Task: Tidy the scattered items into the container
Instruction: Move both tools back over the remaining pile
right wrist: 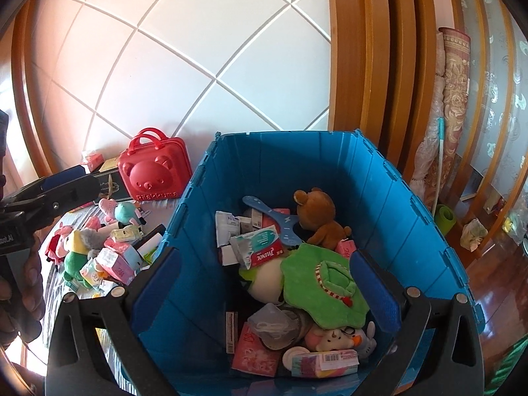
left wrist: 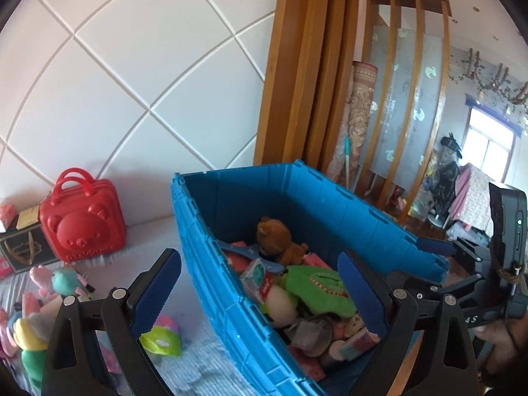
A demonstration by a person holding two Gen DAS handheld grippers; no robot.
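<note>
A blue plastic crate (left wrist: 198, 231) (right wrist: 412, 204) stands on the bed, holding a brown plush bear (right wrist: 321, 217), a green plush (right wrist: 323, 283), a Tylenol box (right wrist: 267, 250) and several packets. My left gripper (left wrist: 260, 283) is open and empty, its fingers straddling the crate's left wall. My right gripper (right wrist: 267, 283) is open and empty above the crate's inside. Scattered plush toys and packets (right wrist: 99, 250) lie left of the crate; a green-yellow toy (left wrist: 161, 340) lies near my left finger.
A red bear-face case (left wrist: 82, 221) (right wrist: 155, 171) and small boxes stand against the white padded headboard. Wooden door frames, rolled rugs (right wrist: 452, 105) and a wooden floor lie to the right. The other gripper shows at each view's edge.
</note>
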